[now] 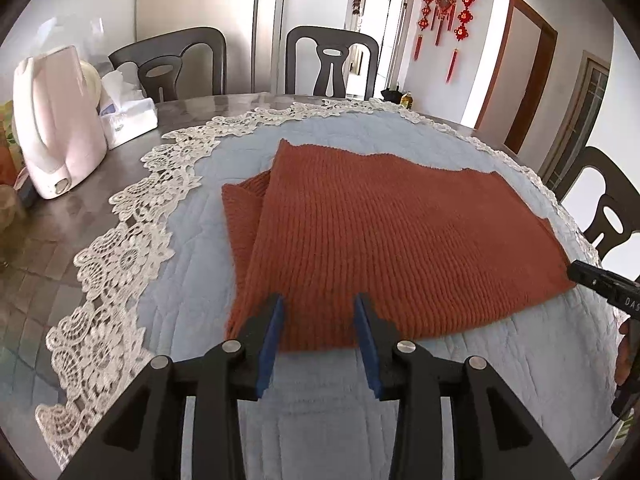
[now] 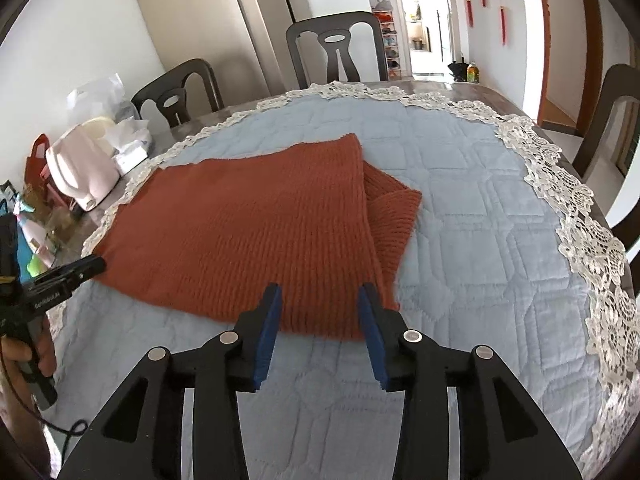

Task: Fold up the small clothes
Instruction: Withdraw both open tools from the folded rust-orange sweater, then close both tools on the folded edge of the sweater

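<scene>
**Fingers Released at the Near Hem: Risks Before the Next Fold**

Fingers on both tools stand apart and grasp nothing. We see the left gripper poised over the near left corner of the rust knit garment, and the right gripper over the near right corner. The garment lies flat on the blue quilted mat, which covers the worktop, with one part already turned under along each side.

We judge the following hazards:

1. Pinching the mat. The hem rests directly on the quilting, so a low approach could catch both fabrics and drag the mat.
2. Partial grasp. The corners carry several layers; closing on the top layer alone would let the tucked part spill out.
3. Uneven lift. If one corner rises first, the knit may stretch and the fold would skew.
4. Snagging. The lace edging lies near the garment's left side and could catch a fingertip.
</scene>
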`<action>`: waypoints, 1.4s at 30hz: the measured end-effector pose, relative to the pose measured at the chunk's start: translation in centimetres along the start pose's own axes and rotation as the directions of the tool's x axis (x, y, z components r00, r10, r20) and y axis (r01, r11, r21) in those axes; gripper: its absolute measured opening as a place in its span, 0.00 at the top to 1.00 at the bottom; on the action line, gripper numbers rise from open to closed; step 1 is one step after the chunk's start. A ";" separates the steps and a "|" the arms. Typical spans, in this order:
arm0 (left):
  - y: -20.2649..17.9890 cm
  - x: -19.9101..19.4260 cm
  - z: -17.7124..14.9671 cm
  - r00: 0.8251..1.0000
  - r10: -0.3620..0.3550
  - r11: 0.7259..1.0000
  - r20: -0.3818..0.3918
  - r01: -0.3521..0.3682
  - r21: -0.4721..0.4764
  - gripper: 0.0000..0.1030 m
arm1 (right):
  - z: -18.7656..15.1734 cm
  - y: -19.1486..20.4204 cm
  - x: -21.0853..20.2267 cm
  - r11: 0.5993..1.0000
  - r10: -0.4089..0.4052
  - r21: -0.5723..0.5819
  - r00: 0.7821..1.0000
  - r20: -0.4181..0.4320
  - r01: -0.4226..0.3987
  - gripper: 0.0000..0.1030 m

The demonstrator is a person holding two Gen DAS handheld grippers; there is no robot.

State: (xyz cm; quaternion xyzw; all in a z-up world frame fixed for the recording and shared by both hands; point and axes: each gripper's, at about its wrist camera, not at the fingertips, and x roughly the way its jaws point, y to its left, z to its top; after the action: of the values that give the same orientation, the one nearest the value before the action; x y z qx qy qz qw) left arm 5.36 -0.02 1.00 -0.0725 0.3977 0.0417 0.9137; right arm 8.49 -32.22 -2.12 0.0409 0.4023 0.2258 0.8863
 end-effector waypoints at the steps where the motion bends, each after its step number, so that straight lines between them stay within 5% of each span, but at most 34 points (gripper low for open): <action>1: 0.1 -0.2 -0.2 1.000 0.003 1.000 -0.002 -0.003 -0.002 0.61 | -0.2 0.0 -0.2 1.000 0.006 0.005 1.000 0.000 -0.006 0.60; 25: 1.4 -0.5 -2.6 0.999 -0.006 0.997 -0.043 0.003 -0.071 0.53 | -2.2 -2.0 0.0 0.984 0.106 0.152 0.993 -0.045 -0.098 0.54; 32: 2.4 -0.2 -2.3 0.997 -0.078 0.988 -0.023 0.074 -0.139 0.43 | -1.8 -2.6 0.5 0.969 0.150 0.203 0.988 -0.025 -0.142 0.53; 42: 4.7 0.5 -1.6 0.983 -0.179 0.936 0.037 0.182 -0.302 0.41 | -1.4 -4.4 1.3 0.905 0.237 0.354 0.971 0.040 -0.235 0.53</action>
State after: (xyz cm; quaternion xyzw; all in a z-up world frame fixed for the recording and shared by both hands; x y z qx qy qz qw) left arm 3.91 4.33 -0.95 -0.2481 0.3739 0.0189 0.8934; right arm 9.87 -35.74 -5.10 0.2486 0.4305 0.2548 0.8294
